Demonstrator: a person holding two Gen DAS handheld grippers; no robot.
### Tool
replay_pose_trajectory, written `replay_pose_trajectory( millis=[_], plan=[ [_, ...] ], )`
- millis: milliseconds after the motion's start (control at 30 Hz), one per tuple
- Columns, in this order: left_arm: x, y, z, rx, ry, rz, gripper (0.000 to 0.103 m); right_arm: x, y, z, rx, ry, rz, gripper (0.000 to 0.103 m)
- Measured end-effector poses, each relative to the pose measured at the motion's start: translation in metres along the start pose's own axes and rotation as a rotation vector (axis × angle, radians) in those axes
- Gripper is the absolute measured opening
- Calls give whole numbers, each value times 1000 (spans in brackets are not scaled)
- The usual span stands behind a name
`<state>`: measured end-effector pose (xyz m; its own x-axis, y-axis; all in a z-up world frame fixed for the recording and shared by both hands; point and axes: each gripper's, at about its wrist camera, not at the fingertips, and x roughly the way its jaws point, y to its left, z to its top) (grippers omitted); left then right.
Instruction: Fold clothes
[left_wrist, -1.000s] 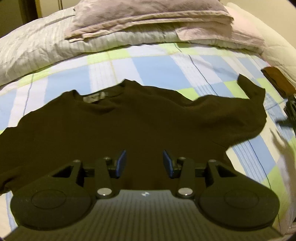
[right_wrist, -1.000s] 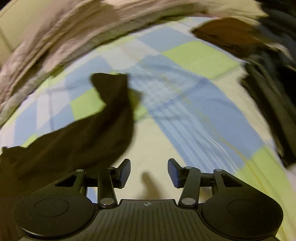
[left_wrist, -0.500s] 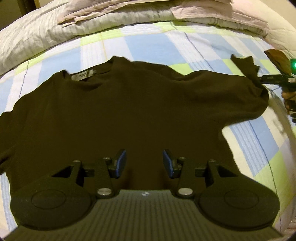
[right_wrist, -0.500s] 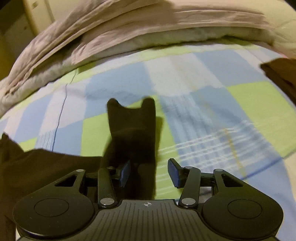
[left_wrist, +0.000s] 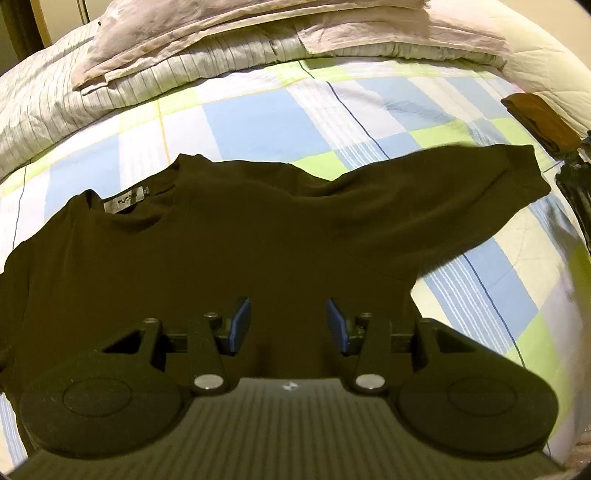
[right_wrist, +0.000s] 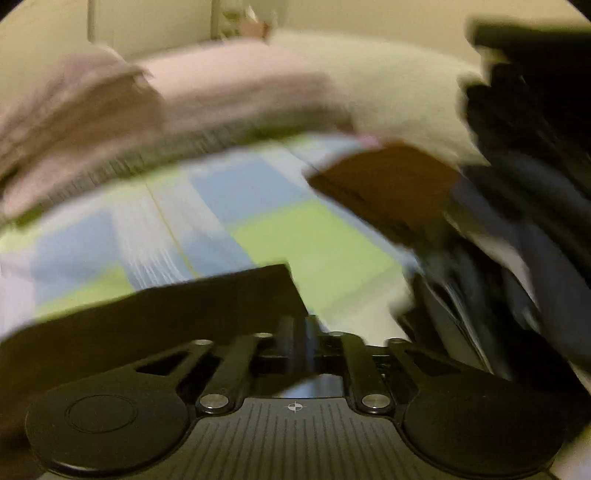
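A dark brown long-sleeved shirt (left_wrist: 229, 251) lies flat on the checked bedsheet (left_wrist: 258, 122), its collar label to the left. My left gripper (left_wrist: 288, 325) hovers open over the shirt's body with nothing between its blue pads (left_wrist: 238, 325). The shirt's right sleeve (left_wrist: 480, 184) stretches out to the right. In the blurred right wrist view my right gripper (right_wrist: 301, 330) has its jaws closing, the fingers nearly together on the cuff end of that sleeve (right_wrist: 177, 314).
Folded pink and striped bedding (left_wrist: 240, 40) lies across the head of the bed. A folded brown garment (right_wrist: 391, 188) sits at the right, by a heap of dark clothes (right_wrist: 524, 206). Bare sheet (left_wrist: 491, 295) shows to the right of the shirt.
My right gripper came onto the sleeve cuff and closed its fingers there. The sleeve, earlier bent upward, now lies drawn out to the right. The left gripper drifted a little over the shirt, still open.
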<state>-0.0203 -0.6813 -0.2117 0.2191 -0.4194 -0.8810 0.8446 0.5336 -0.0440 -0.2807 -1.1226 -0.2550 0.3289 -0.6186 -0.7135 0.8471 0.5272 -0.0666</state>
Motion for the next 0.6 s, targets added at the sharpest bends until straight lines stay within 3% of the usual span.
replay_pose_trajectory(
  millis=[33,67,233,433,600],
  plan=[
    [-2,0,0,0,-2,2,40,-3,-1,-8,-3,14,5,63],
    [-5,1,0,-1,-7,5,40,-6,-3,-15,-7,29,9,68],
    [-23,10,-13,-24,-10,34,43,-24,8,-47,52,136,139,68],
    [-61,43,-43,-119,21,135,45,-45,48,-73,1,293,282,68],
    [-102,84,-77,-217,36,217,62,-85,88,-86,-28,390,355,68]
  ],
)
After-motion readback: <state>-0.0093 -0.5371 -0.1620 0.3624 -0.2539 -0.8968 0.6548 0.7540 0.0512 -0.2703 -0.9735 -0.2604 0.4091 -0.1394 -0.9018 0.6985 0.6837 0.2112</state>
